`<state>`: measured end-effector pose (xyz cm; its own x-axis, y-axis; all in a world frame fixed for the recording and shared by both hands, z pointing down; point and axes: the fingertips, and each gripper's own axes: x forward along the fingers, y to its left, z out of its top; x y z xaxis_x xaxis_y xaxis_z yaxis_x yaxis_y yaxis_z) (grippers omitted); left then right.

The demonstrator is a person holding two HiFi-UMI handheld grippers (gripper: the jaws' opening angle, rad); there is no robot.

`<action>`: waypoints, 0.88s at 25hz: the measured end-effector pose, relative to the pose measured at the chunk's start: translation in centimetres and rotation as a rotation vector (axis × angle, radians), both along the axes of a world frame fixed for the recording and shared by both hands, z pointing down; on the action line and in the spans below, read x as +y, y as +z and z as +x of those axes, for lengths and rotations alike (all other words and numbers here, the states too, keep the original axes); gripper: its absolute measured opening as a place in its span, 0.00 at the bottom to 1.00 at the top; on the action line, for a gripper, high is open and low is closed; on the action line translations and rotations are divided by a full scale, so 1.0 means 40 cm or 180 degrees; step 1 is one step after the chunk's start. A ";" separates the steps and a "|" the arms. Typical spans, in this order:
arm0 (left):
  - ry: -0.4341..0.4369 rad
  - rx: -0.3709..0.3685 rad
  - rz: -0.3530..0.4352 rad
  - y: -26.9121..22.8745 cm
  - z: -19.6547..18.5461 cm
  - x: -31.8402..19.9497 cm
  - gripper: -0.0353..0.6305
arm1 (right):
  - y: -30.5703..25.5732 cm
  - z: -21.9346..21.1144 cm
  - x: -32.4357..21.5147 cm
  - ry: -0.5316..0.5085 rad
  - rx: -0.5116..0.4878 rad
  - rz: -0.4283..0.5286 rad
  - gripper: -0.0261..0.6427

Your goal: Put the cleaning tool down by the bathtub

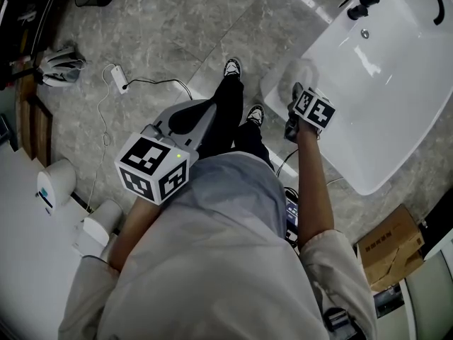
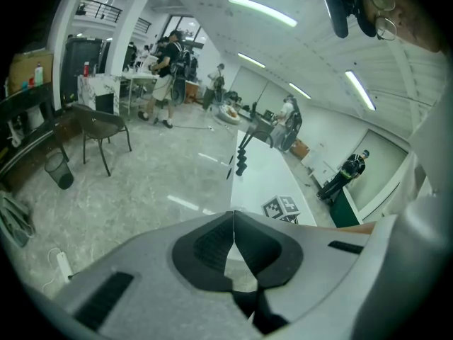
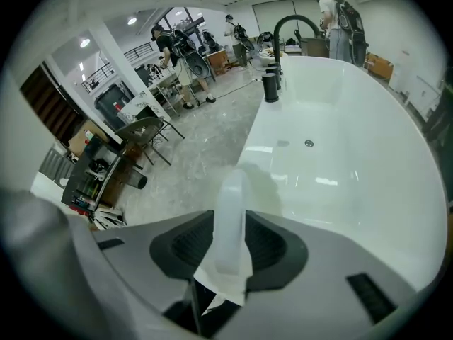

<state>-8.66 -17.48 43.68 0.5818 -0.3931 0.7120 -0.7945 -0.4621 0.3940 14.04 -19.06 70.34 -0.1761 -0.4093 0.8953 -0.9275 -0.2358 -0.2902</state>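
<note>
The cleaning tool (image 3: 231, 190), a pale, see-through white piece, stands between the jaws of the right hand-held gripper (image 3: 228, 222). Its long axis runs along the line the hand-held gripper points, straight out from the jaws. In the right gripper view it points toward 12 o'clock, and its rounded tip shows against the near edge of the white bathtub (image 3: 340, 161), where the rim meets the grey stone floor (image 3: 198, 154). From the head view the tool is only a whitish blur, just beyond the right hand-held gripper at about 12 o'clock from it. It hangs over the tub's near corner, which lies at roughly 2 o'clock from where the person stands.

The right hand-held gripper's jaws stand apart. The dark pads flank the tool closely on both sides, yet I can't see them squeezing it. A thin white sheet hangs below the tool, deep in the jaw gap.

The left hand-held gripper (image 2: 233, 214) is at about 9 o'clock from the person's legs, well away from the tub. Its jaws are together, the pads meeting at their tips with nothing between them.
</note>
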 end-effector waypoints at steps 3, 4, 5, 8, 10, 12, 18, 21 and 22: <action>-0.0014 -0.0002 0.0008 -0.002 -0.002 0.003 0.06 | 0.002 0.004 0.006 -0.0001 0.0003 -0.0022 0.23; -0.0019 -0.0001 0.0014 -0.004 -0.004 0.002 0.06 | 0.001 0.003 0.007 -0.0001 -0.0004 -0.0020 0.23; -0.0022 0.0002 0.0020 -0.005 -0.005 0.002 0.06 | -0.001 0.001 0.007 -0.0001 -0.0015 -0.0015 0.23; -0.0024 0.0015 0.0039 -0.010 -0.005 0.004 0.06 | -0.006 -0.005 0.008 -0.0015 -0.0067 0.0000 0.23; -0.0024 0.0023 0.0045 -0.011 -0.001 0.008 0.06 | -0.005 -0.006 0.012 -0.0024 -0.0103 -0.0010 0.24; -0.0025 0.0030 0.0045 -0.009 0.002 0.012 0.06 | -0.003 -0.006 0.020 -0.0027 -0.0127 -0.0030 0.24; -0.0021 0.0052 0.0065 -0.013 0.009 0.020 0.06 | -0.004 -0.004 0.035 -0.0025 -0.0155 -0.0051 0.24; -0.0026 0.0063 0.0076 -0.019 0.006 0.026 0.06 | -0.010 -0.007 0.042 -0.0005 -0.0174 -0.0050 0.24; -0.0028 0.0067 0.0080 -0.020 0.006 0.028 0.06 | -0.012 -0.007 0.044 -0.0009 -0.0171 -0.0048 0.24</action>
